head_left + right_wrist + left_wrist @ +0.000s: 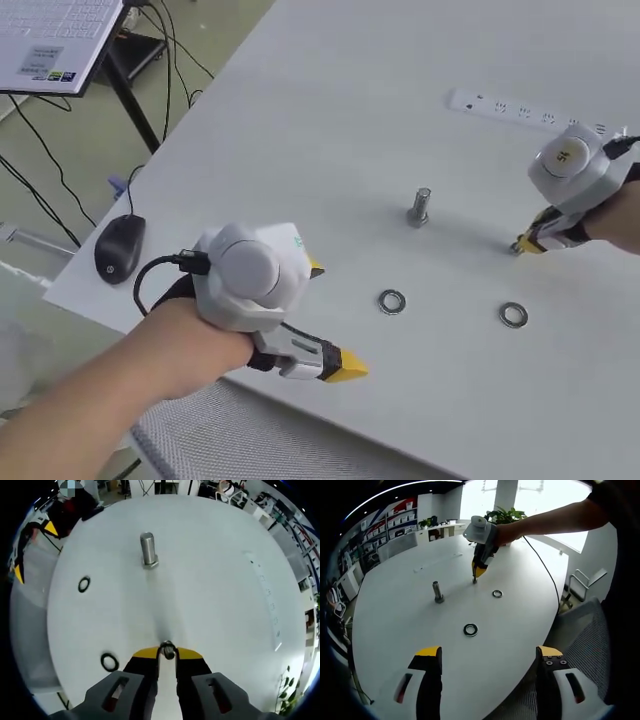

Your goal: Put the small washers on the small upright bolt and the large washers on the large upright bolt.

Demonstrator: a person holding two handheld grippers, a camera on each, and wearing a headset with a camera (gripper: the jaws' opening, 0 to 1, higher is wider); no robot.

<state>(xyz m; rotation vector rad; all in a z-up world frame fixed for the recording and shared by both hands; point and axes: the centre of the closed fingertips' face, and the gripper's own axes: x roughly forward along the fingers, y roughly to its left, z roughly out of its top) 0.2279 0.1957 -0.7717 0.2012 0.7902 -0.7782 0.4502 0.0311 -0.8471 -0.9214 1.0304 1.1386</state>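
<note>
Two flat silver steel washers lie loose on the white tabletop (300,120), first washer (391,301) and second washer (513,315), near the tall grey upright bolt (420,207). Right gripper (167,655), tips down, pinches a small metal piece (167,648), bolt or washer unclear, probably seating it. Left gripper (488,652) hovers wide open, empty, ready for a washer.

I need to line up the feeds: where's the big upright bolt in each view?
Head view: bolt right of centre, just above the middle.
Left gripper view: bolt left of centre, upper half.
Right gripper view: bolt near top centre.
Shared landmark: the flat washer nearer the left tool.
</note>
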